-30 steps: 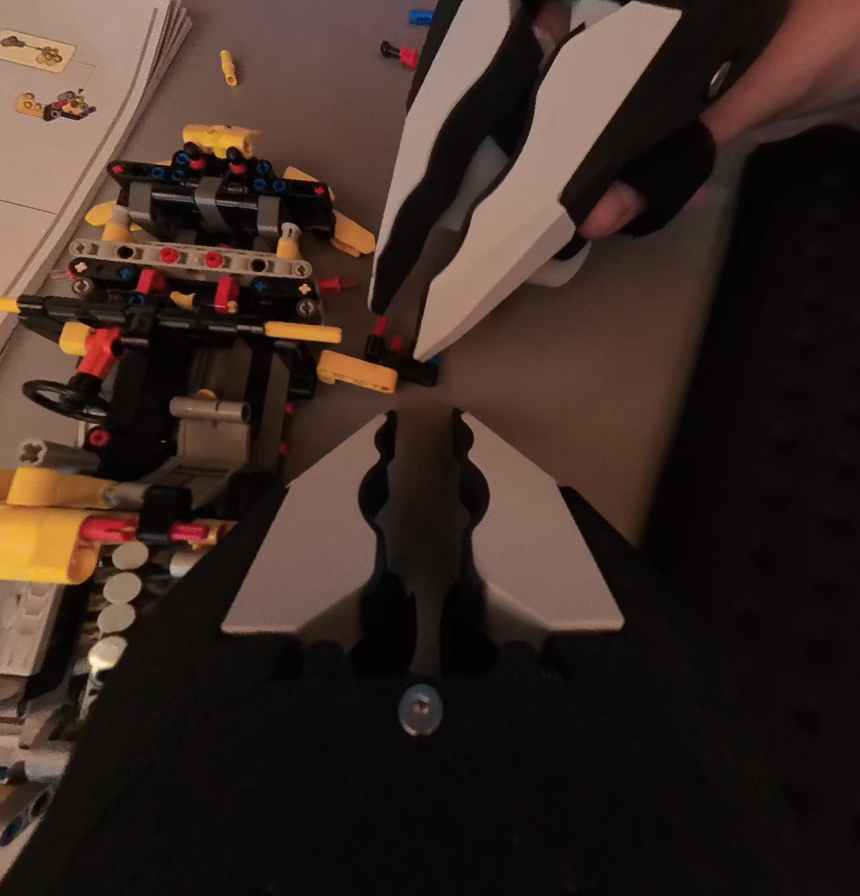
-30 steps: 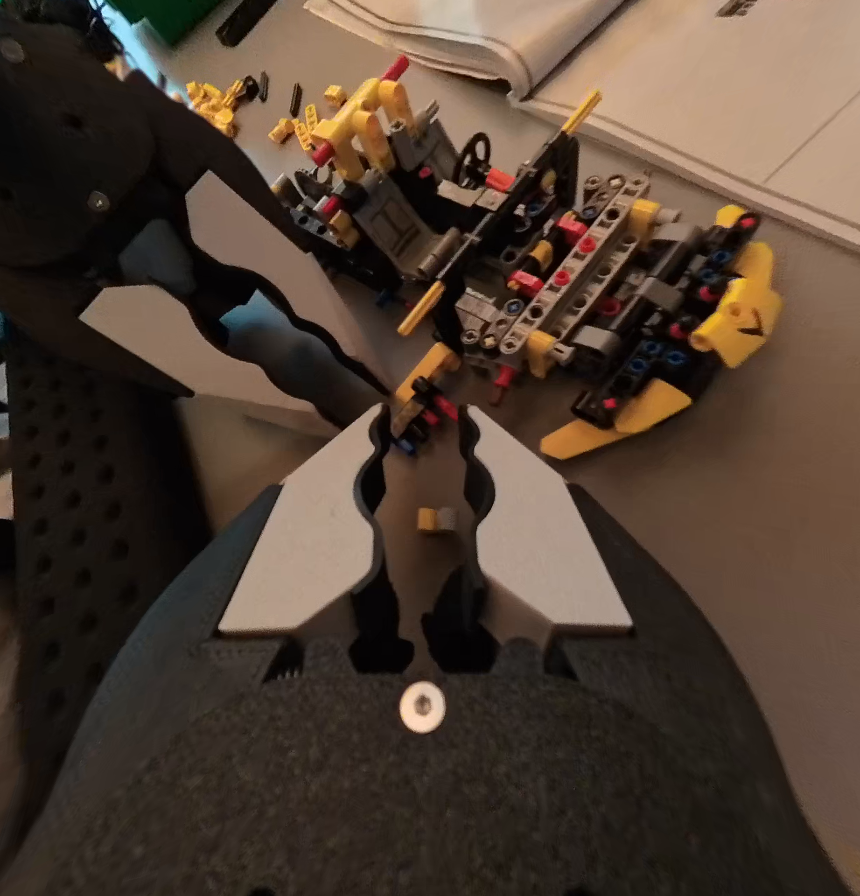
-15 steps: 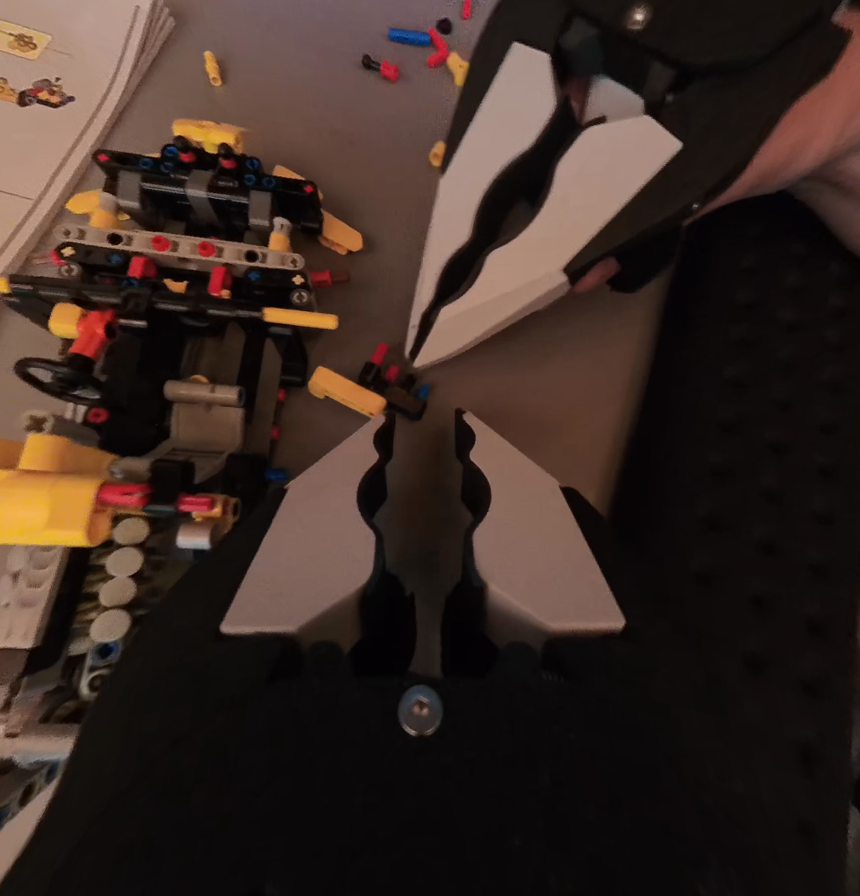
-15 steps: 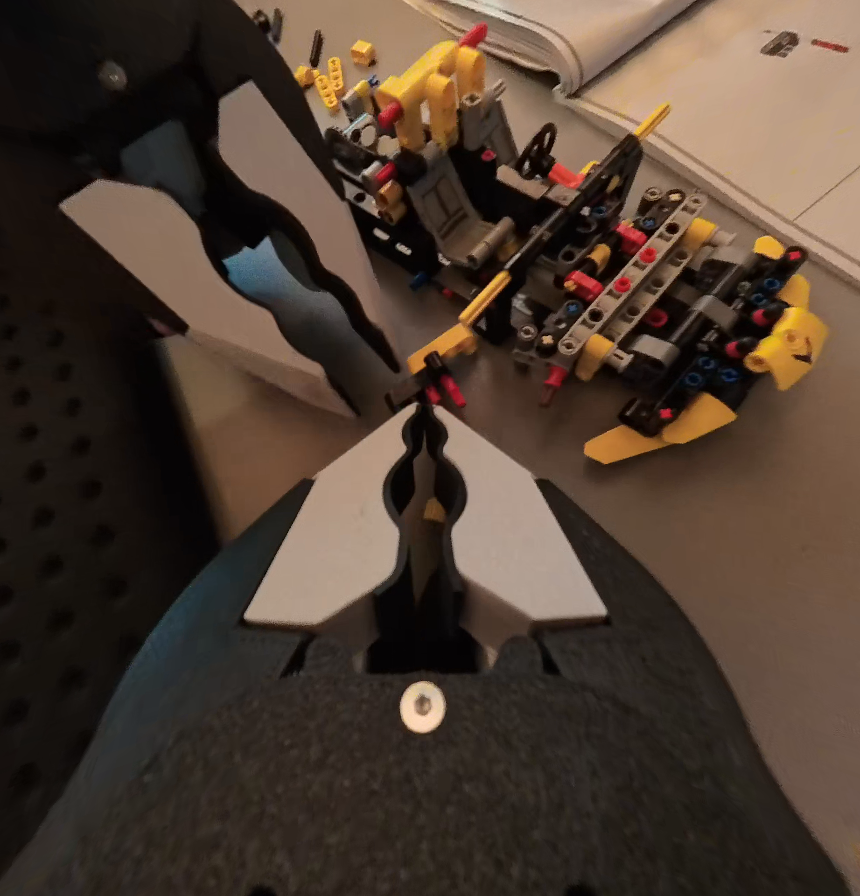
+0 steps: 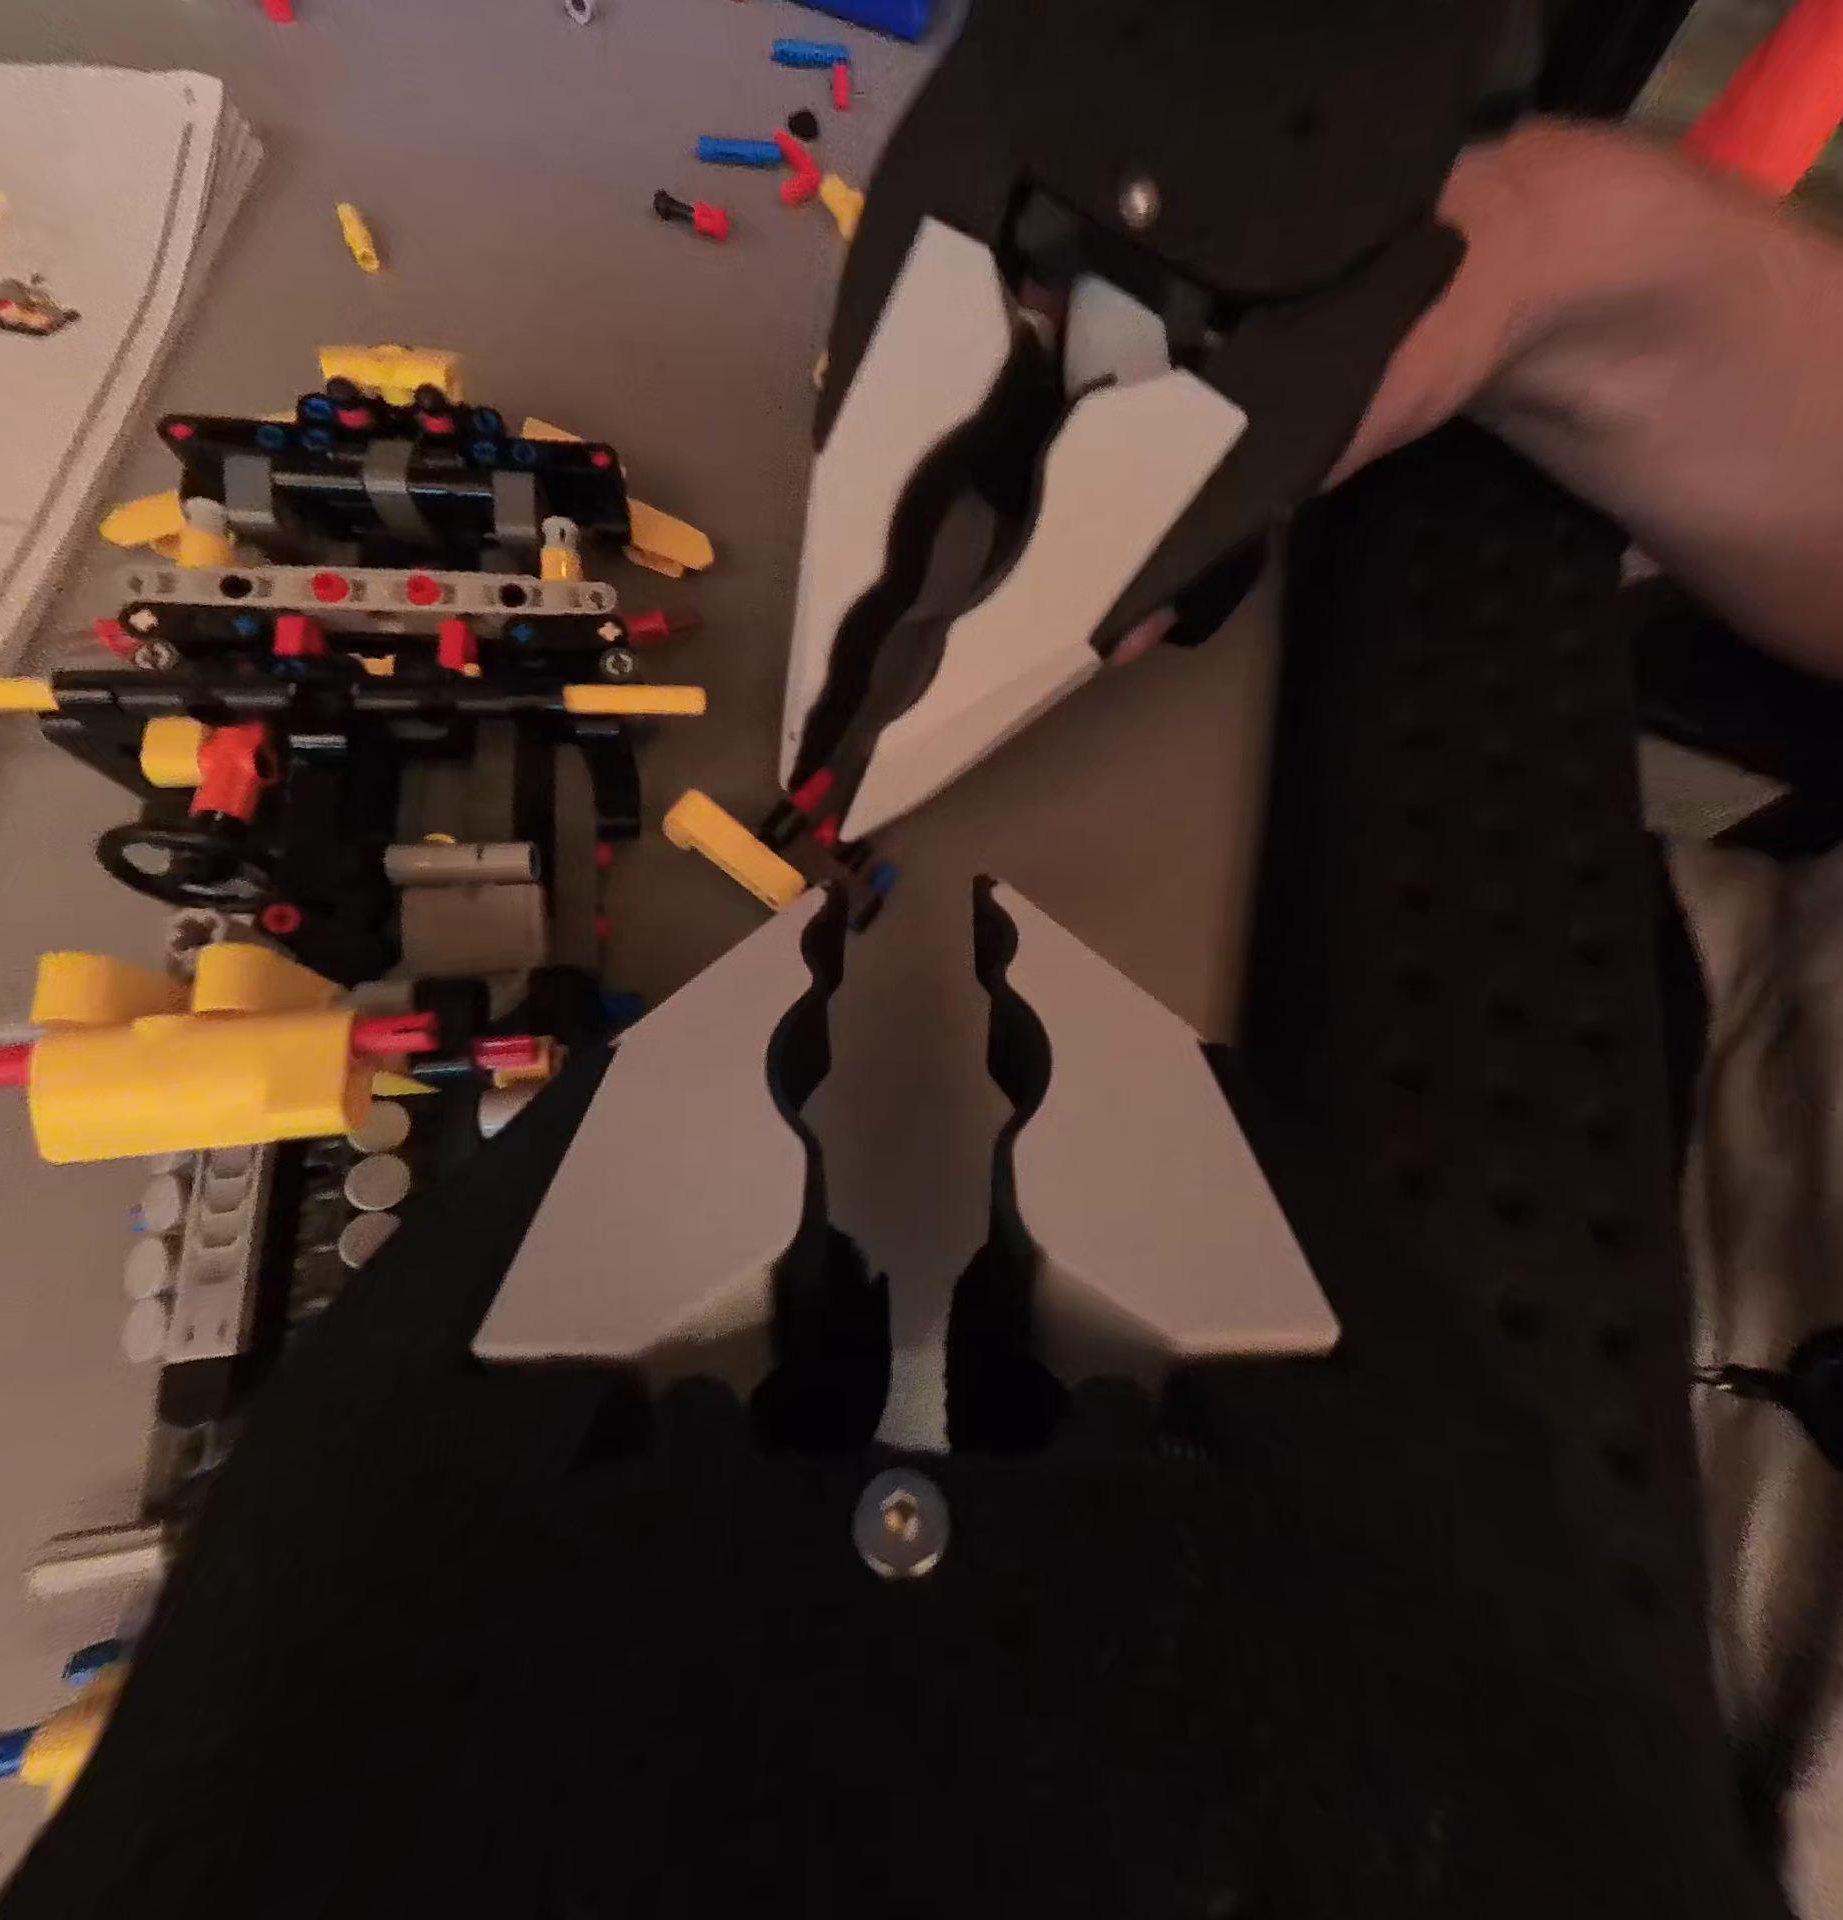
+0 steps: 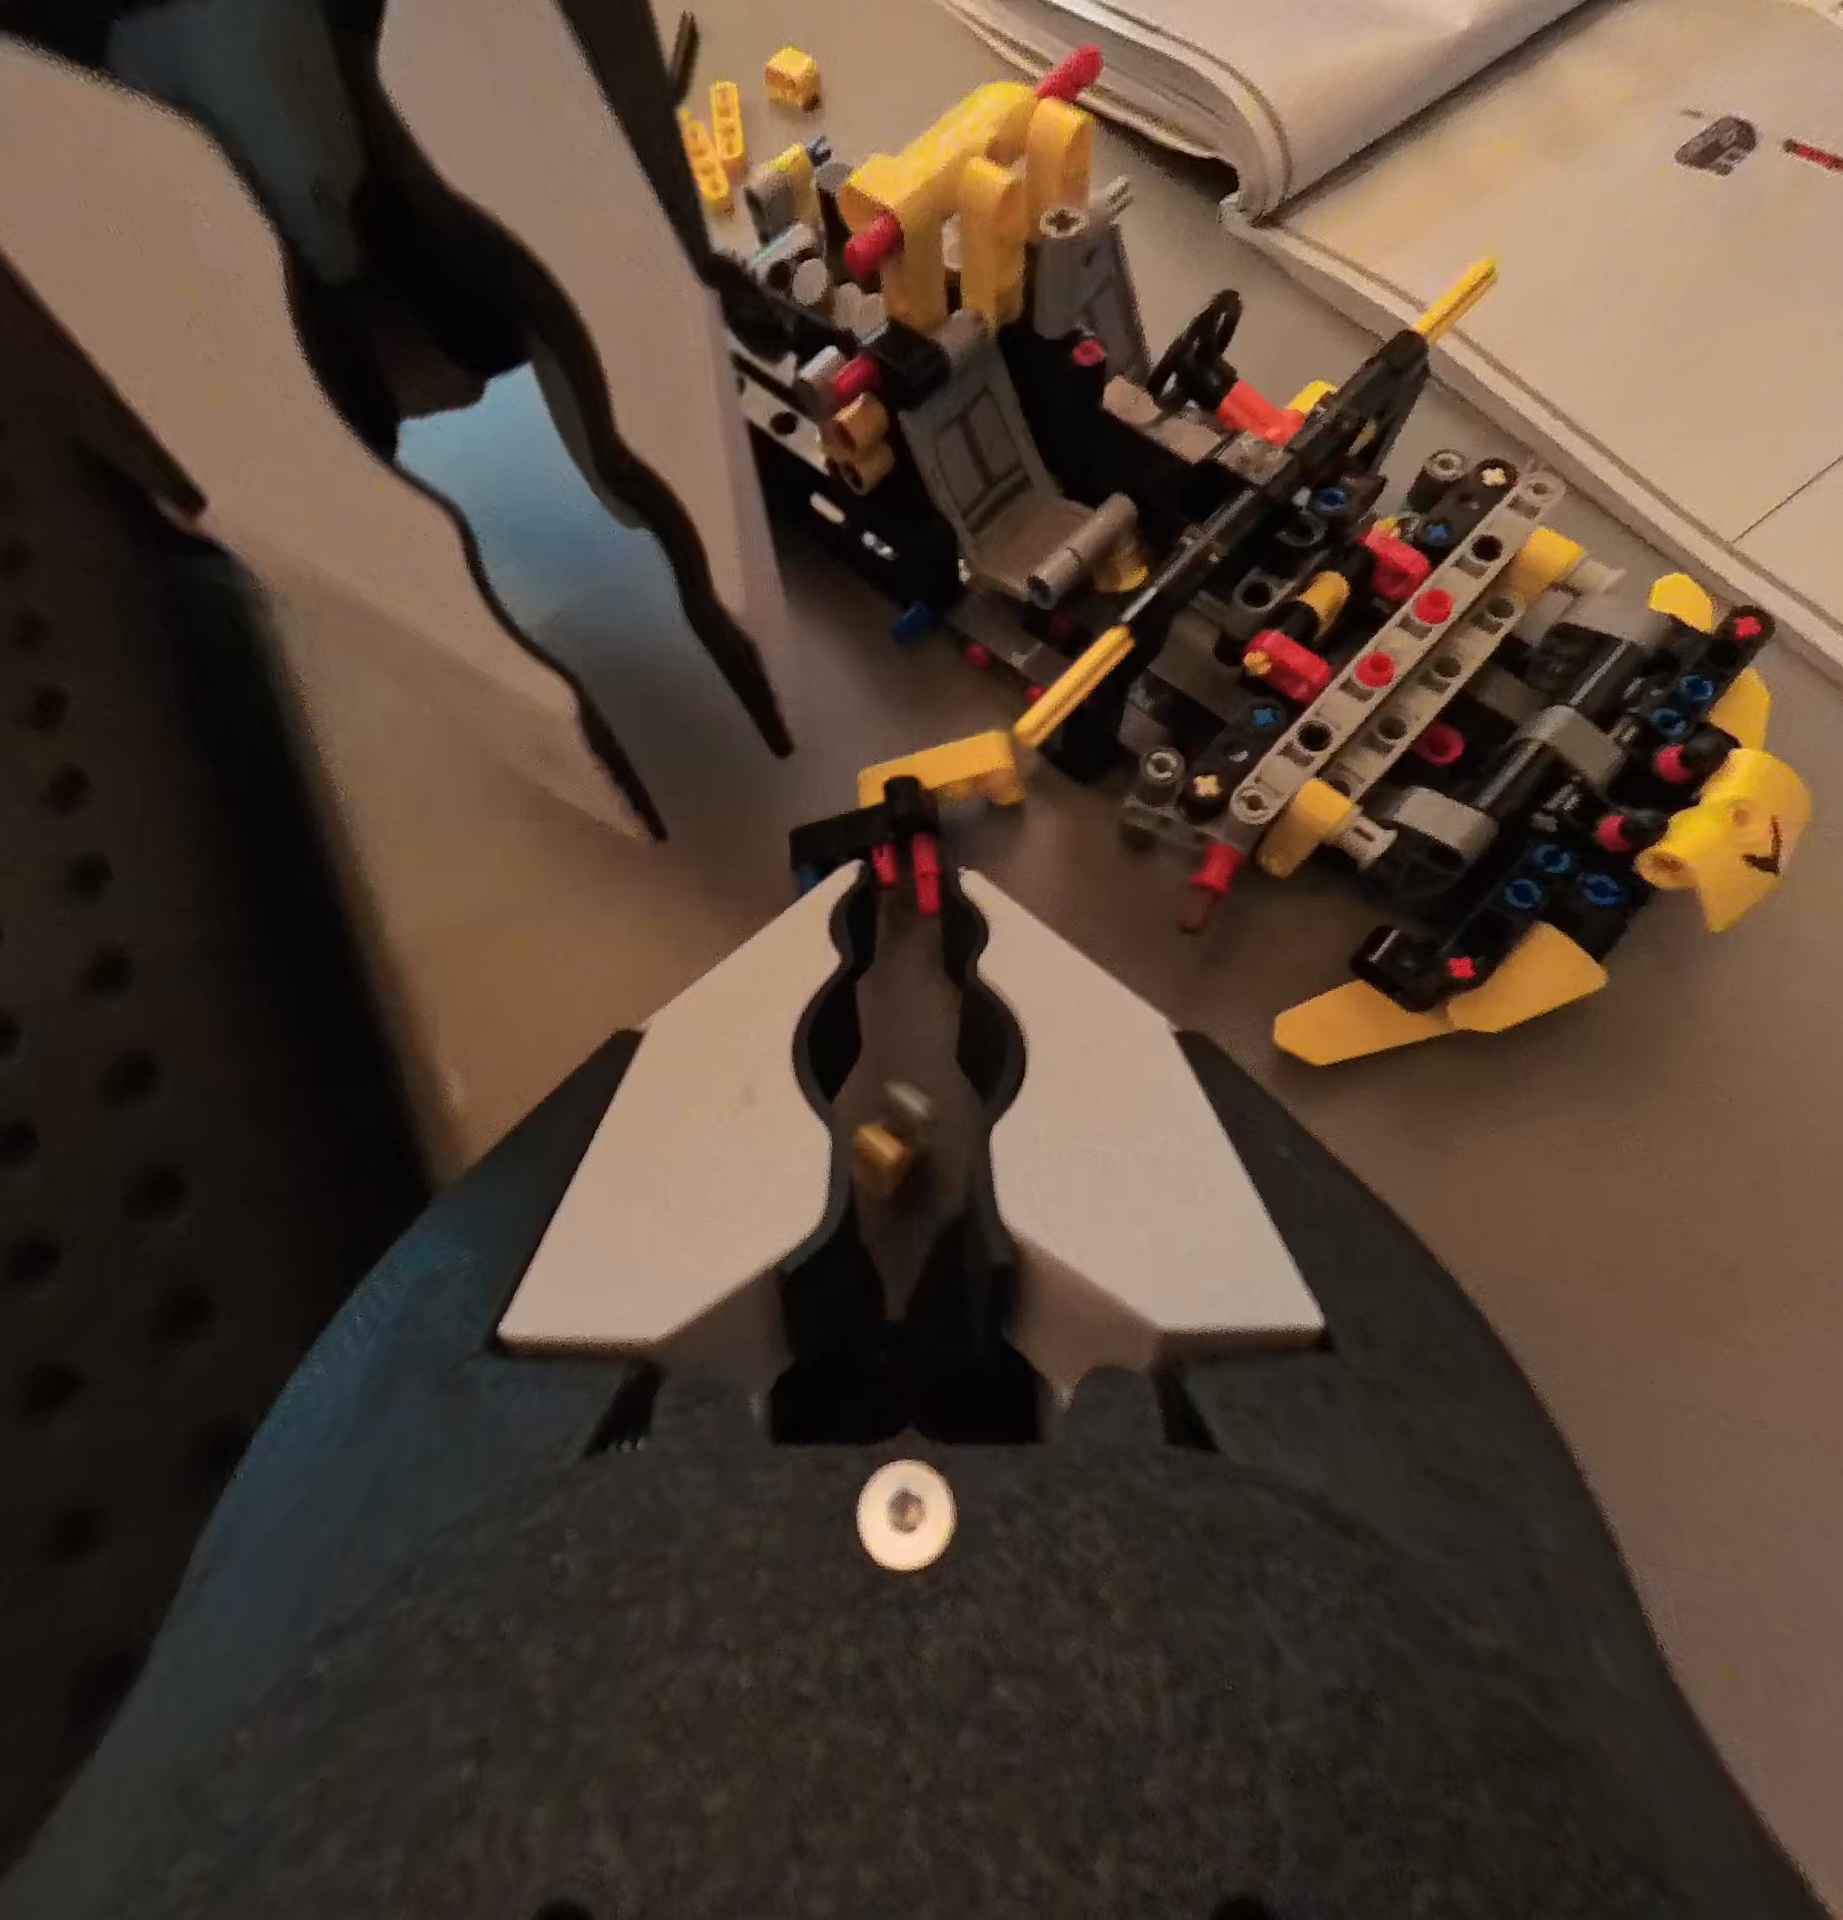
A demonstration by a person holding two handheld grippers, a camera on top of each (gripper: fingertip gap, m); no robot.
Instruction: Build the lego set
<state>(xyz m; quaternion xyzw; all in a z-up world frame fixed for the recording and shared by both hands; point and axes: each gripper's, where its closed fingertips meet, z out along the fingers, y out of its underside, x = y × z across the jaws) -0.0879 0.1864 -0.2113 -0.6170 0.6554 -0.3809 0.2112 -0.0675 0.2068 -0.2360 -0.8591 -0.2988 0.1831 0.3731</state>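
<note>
The half-built black, grey and yellow lego vehicle [image 5: 377,675] lies on the grey table [image 5: 1104,831]; it also shows in the right wrist view [image 6: 1312,623]. My right gripper [image 6: 912,878] is shut on a small black piece with red pins [image 6: 906,836] joined to a short yellow beam [image 6: 948,774], beside the vehicle. In the left wrist view that gripper [image 5: 823,821] comes in from above onto the same piece [image 5: 844,862]. My left gripper [image 5: 901,894] is open and empty, its left tip almost touching the piece. It shows open at the upper left of the right wrist view [image 6: 719,790].
An instruction booklet [image 5: 65,312] lies past the vehicle [image 6: 1519,208]. Loose pins and small yellow parts [image 5: 771,156] are scattered at the back [image 6: 730,135]. A small yellow and grey part [image 6: 891,1143] lies on the table under my right gripper. A black perforated surface [image 5: 1468,1039] borders the table edge. The grippers are tip to tip, or close to it.
My right gripper was open around the small piece a second ago and has shut on its red pins. My left gripper has stayed open and come closer to the piece.
</note>
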